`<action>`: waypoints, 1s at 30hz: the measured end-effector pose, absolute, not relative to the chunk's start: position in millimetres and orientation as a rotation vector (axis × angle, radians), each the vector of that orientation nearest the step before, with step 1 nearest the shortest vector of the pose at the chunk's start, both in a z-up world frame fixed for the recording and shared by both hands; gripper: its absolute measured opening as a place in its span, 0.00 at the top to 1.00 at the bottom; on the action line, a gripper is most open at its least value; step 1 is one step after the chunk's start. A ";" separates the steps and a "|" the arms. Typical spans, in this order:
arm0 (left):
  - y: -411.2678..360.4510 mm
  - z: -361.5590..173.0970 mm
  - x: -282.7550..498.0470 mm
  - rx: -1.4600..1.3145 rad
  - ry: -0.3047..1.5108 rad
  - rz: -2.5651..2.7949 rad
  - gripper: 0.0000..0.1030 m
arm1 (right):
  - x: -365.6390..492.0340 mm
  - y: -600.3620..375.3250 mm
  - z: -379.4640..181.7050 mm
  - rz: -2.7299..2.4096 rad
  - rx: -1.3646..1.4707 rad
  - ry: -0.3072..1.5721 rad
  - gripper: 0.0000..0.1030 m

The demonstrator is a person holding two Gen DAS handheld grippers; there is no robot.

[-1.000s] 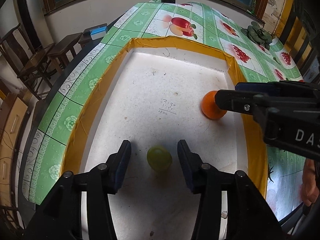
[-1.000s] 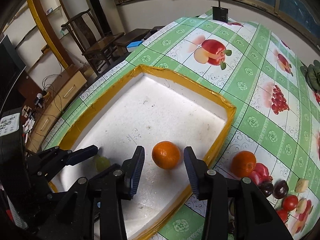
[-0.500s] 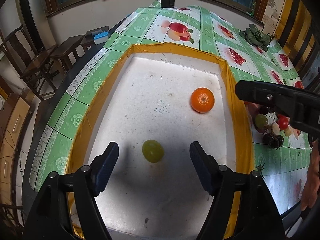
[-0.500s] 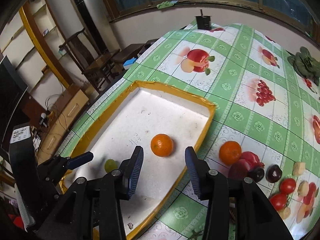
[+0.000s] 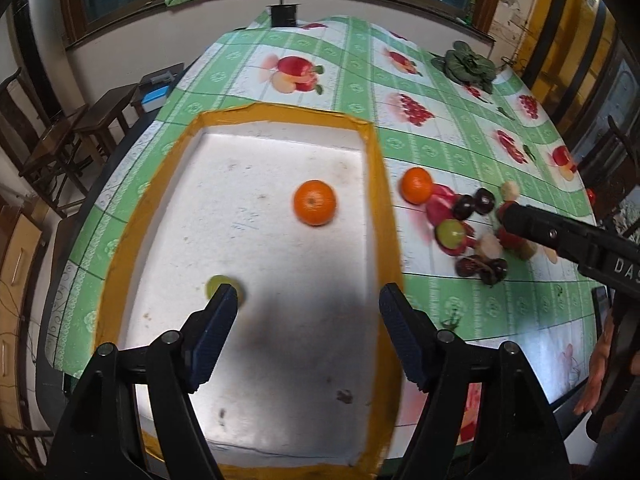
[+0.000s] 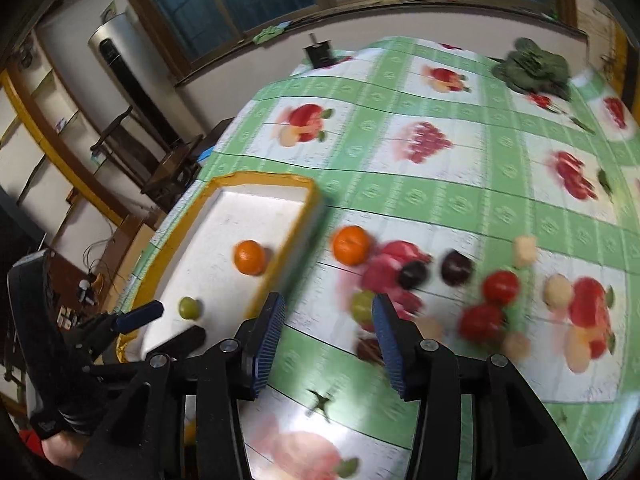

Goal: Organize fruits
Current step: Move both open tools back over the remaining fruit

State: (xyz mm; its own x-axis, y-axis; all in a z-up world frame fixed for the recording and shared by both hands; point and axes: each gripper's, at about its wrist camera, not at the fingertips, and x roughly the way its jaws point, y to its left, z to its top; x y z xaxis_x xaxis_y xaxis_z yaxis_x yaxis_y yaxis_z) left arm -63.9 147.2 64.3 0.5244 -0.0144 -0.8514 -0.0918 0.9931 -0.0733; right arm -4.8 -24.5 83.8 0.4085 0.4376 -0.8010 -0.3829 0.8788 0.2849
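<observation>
- Sorting underway: one orange (image 5: 315, 202) and one green grape (image 5: 219, 285) already in the white tray (image 5: 280, 360), which sits at the left edge of the bench (image 5: 440, 120).
- Rest of the fruit in a loose pile on the bench just right of the tray: a second orange (image 6: 351, 245), a green grape (image 6: 363, 305), dark plums (image 6: 455, 266), red tomatoes (image 6: 500, 286), pale chunks (image 6: 525, 250).
- Left gripper (image 5: 308, 308) above the near half of the tray, jaws wide apart and empty; tray grape just beside the left fingertip, partly hidden by it, not between the pads.
- Right gripper (image 6: 329, 312) over the bench beside the tray's right wall, jaws easing open, nothing between them; pile grape just ahead by the right fingertip, second orange further ahead.
- Likely handling, oranges: firm, round, light, prone to roll; best taken across the widest part with pads square on opposite sides.
- Likely handling, grapes, plums and tomatoes: small, smooth-skinned, easily bruised; gentle closing only, pads centred to stop a squirt sideways.
- Crowded pile: neighbours touching, so outermost pieces first to avoid nudging others away.
- Blur in the right wrist view: exact contact among pile pieces not clear.
</observation>
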 end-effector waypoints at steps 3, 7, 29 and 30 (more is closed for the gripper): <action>131.1 66.4 -63.1 -0.101 1.020 0.011 0.29 | -12.1 -60.4 77.6 0.449 0.090 1.042 0.53; 109.0 67.0 -62.4 -0.093 1.029 -0.041 0.29 | -23.9 -101.3 67.6 0.365 0.093 1.056 0.53; 52.6 57.3 -14.6 -0.208 1.116 -0.221 0.30 | -19.9 -164.6 49.0 0.290 0.122 1.101 0.47; 52.6 56.8 -11.4 -0.204 1.118 -0.220 0.37 | -19.1 -161.7 47.5 0.297 0.116 1.104 0.47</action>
